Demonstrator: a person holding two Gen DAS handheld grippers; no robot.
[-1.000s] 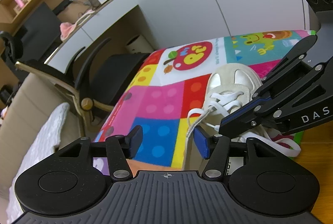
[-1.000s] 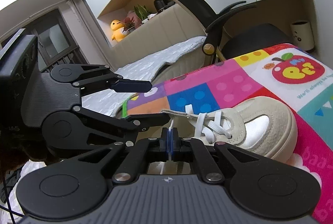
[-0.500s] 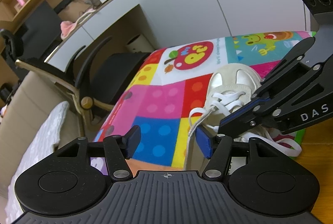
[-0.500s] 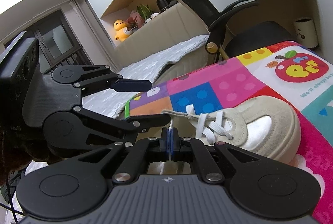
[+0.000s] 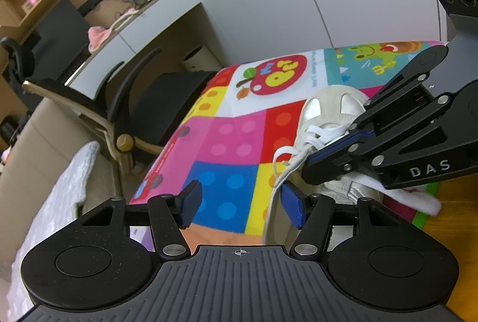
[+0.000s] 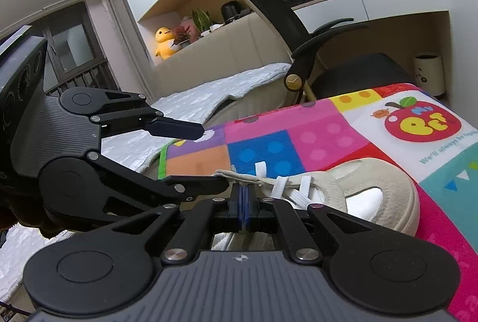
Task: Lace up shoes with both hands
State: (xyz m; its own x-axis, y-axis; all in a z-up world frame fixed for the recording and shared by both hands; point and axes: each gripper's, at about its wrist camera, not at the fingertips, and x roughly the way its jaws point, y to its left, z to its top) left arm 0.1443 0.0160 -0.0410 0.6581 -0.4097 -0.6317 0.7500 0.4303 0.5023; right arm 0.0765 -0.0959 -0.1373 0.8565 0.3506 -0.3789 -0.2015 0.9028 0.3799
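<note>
1. The white sneaker (image 6: 358,190) lies on its side on the colourful play mat (image 5: 227,142), just ahead of the right tool (image 6: 243,202) and a little ahead and to the right of the left tool (image 5: 239,202).
2. The right tool has its pads pressed together. In the left wrist view a thin cord-like strand (image 5: 286,175) runs out from its tip, so it looks clamped on that, though the pinch point itself is hidden in the right wrist view.
3. The left tool stands with its fingers well apart and nothing pressed between them. The thin strand hangs down just inside its right-hand pad (image 5: 291,210).
4. The flat white shoelace (image 6: 280,184) crosses the eyelets beyond the right tool's tip. It is probably light, limp and a little slick, so it will sag and twist when let go. Take it close to the free end, where a short stiff length can be steered into an eyelet.
5. The sneaker itself looks light, with a soft suede-like upper and a firmer rubber sole. It will likely slide or roll on the mat if the lace is pulled hard, so pull gently and along the shoe, with one tool steadying it by the tongue or collar, not the toe.
6. A loose lace loop (image 5: 418,199) lies to the right of the left tool, under the right tool, and could snag.
</note>
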